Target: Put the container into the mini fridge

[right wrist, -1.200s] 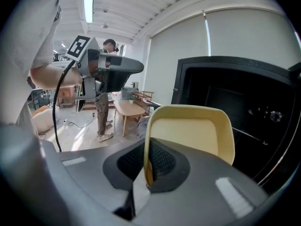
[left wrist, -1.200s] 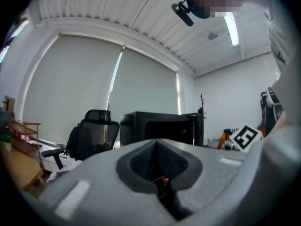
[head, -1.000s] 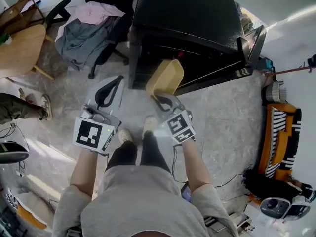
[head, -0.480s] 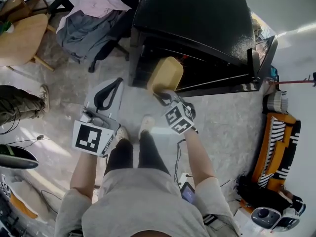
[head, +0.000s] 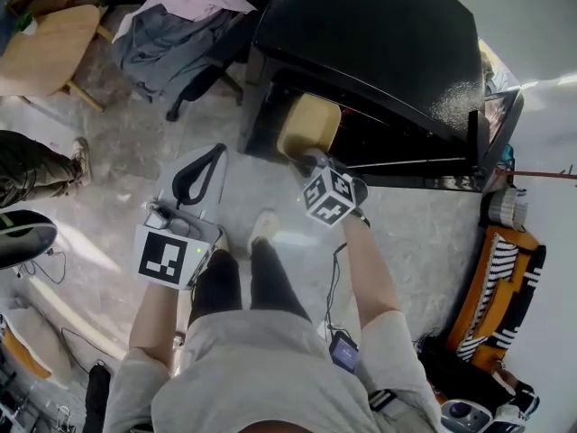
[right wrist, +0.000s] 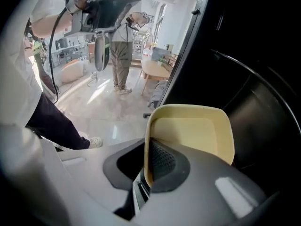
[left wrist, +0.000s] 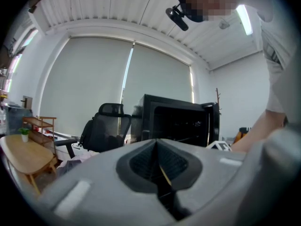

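The cream-yellow container (head: 309,124) (right wrist: 190,138) hangs at the open front of the black mini fridge (head: 379,52), part way inside the dark cavity (right wrist: 254,107). My right gripper (head: 306,156) (right wrist: 146,166) is shut on the container's near rim, which stands on edge between the jaws. My left gripper (head: 187,186) (left wrist: 156,166) is held low to the left, away from the fridge, with its jaws shut and nothing between them. The fridge door (head: 491,129) stands swung open to the right.
An office chair (head: 194,52) draped with clothes (head: 162,34) stands left of the fridge. A round wooden table (head: 45,52) is at far left. A person stands at the left edge (head: 32,165). An orange striped thing (head: 500,278) lies on the floor at right.
My right gripper has carried the container forward and up, from in front of the fridge into its opening. The left gripper has stayed roughly in place.
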Tool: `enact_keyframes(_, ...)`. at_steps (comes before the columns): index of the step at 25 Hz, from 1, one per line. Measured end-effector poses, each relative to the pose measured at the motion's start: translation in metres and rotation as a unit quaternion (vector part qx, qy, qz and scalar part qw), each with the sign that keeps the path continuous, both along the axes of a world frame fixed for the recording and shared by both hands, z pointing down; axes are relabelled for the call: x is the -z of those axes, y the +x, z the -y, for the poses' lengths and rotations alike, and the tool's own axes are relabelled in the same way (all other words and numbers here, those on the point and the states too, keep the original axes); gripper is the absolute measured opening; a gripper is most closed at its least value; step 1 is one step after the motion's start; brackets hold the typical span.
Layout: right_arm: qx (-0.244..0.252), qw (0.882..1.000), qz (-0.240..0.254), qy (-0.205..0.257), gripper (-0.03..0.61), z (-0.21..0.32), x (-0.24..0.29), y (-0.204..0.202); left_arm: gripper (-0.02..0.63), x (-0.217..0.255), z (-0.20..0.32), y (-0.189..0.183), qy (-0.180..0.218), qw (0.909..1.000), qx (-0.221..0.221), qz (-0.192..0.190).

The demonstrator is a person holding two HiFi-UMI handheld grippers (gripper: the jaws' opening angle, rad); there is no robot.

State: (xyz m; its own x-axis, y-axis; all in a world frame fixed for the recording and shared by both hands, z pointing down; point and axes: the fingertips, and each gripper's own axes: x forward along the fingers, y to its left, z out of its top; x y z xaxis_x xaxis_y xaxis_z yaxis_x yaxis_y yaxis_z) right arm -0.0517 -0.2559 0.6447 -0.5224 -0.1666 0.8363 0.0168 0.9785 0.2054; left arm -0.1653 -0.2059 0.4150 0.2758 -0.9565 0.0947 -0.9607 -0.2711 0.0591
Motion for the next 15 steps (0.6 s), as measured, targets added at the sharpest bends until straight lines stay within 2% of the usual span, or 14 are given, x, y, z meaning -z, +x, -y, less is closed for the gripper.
enact_keyframes(15,0.03,0.997,-0.072,0.007,0.006,0.048,-0.043,0.014,0.002,-0.022,0.009,0.006,-0.023,0.9994,0.027,0.002)
